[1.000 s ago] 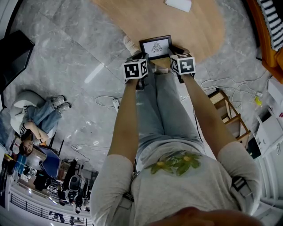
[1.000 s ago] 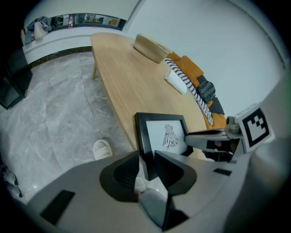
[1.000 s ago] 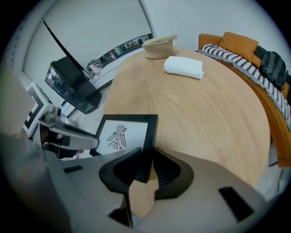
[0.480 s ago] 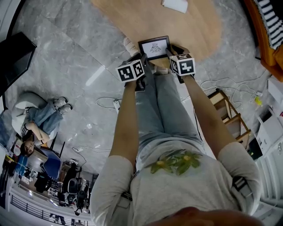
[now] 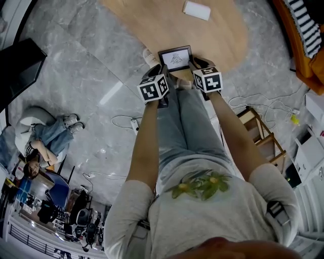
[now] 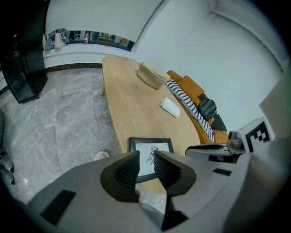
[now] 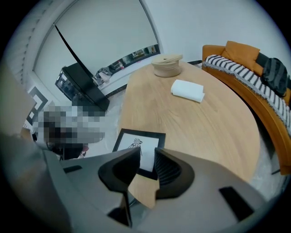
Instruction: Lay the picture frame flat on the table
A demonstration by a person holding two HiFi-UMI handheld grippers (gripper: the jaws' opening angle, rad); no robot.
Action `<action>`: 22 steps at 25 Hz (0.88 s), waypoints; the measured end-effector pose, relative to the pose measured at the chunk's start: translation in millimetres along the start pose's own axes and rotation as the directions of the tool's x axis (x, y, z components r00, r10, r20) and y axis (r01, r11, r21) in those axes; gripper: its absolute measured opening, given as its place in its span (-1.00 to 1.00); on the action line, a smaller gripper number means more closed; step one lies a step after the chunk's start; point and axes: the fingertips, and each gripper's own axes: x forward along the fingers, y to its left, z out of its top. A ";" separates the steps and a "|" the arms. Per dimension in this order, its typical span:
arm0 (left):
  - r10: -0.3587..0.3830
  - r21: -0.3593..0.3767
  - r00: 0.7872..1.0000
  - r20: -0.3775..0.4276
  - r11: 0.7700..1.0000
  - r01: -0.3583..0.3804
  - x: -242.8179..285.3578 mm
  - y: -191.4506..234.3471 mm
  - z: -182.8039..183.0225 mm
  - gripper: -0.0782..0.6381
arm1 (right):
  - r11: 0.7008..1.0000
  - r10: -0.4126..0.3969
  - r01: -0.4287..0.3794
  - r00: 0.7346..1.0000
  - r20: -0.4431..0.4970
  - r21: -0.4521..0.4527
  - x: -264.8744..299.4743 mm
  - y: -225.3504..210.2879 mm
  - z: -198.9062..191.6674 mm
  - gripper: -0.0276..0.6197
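Note:
The black picture frame [image 5: 175,59] with a white bird drawing lies flat on the wooden table [image 5: 217,35], close to its near edge. The left gripper view shows the frame [image 6: 160,146] just beyond the jaws, and so does the right gripper view [image 7: 136,144]. My left gripper [image 5: 163,73] hovers at the frame's near left corner and my right gripper [image 5: 196,65] at its near right. Neither touches it. The left gripper [image 6: 146,166] and the right gripper [image 7: 147,166] both have their jaws closing, with nothing between them.
A folded white cloth [image 5: 196,10] and a round woven stack [image 7: 166,65] lie further back on the table. An orange sofa [image 7: 245,68] with a striped throw runs along the right. A wooden step stool [image 5: 260,129] stands on the floor at right, and a person [image 5: 48,134] sits at left.
Both grippers have drawn back a little from the frame toward the person. The frame stays flat on the table.

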 end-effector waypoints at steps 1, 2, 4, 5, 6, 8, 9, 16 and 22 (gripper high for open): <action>0.002 0.002 1.000 0.006 1.000 -0.002 -3.3 -1.7 1.4 -0.52 | 1.000 0.001 -0.001 1.000 0.005 -0.001 -3.2 1.0 2.4 -0.61; 0.003 0.003 1.000 0.012 1.000 -0.003 -6.7 -4.0 2.7 -0.54 | 1.000 0.002 -0.002 1.000 0.012 -0.003 -6.9 2.1 4.9 -0.64; 0.001 0.008 1.000 0.027 1.000 -0.001 -13.1 -9.4 5.7 -0.58 | 1.000 0.003 -0.003 1.000 0.027 -0.005 -14.6 4.8 10.0 -0.70; 0.003 0.013 0.999 0.035 1.000 -0.003 -16.2 -11.7 7.3 -0.60 | 1.000 0.004 -0.004 0.999 0.035 -0.007 -18.4 6.4 12.5 -0.74; 0.008 0.020 0.999 0.043 1.000 -0.009 -19.6 -13.6 9.1 -0.64 | 1.000 0.006 -0.006 0.999 0.044 -0.010 -22.2 8.4 14.8 -0.78; 0.030 0.032 0.998 0.059 0.999 -0.032 -27.0 -15.7 12.8 -0.72 | 1.000 0.010 -0.009 0.998 0.057 -0.016 -29.8 13.2 18.8 -0.86; 0.042 0.039 0.997 0.065 0.998 -0.045 -30.7 -16.7 14.8 -0.73 | 1.000 0.012 -0.011 0.998 0.062 -0.021 -33.5 15.7 20.6 -0.89; 0.044 0.123 0.994 0.097 0.991 -0.056 -44.5 -33.1 25.7 -0.73 | 0.999 0.015 -0.011 0.996 0.091 -0.043 -54.9 28.5 34.8 -0.89; 0.032 0.151 0.992 0.123 0.987 -0.050 -55.0 -45.7 27.8 -0.73 | 0.998 0.022 -0.015 0.994 0.110 -0.063 -70.7 34.5 42.1 -0.89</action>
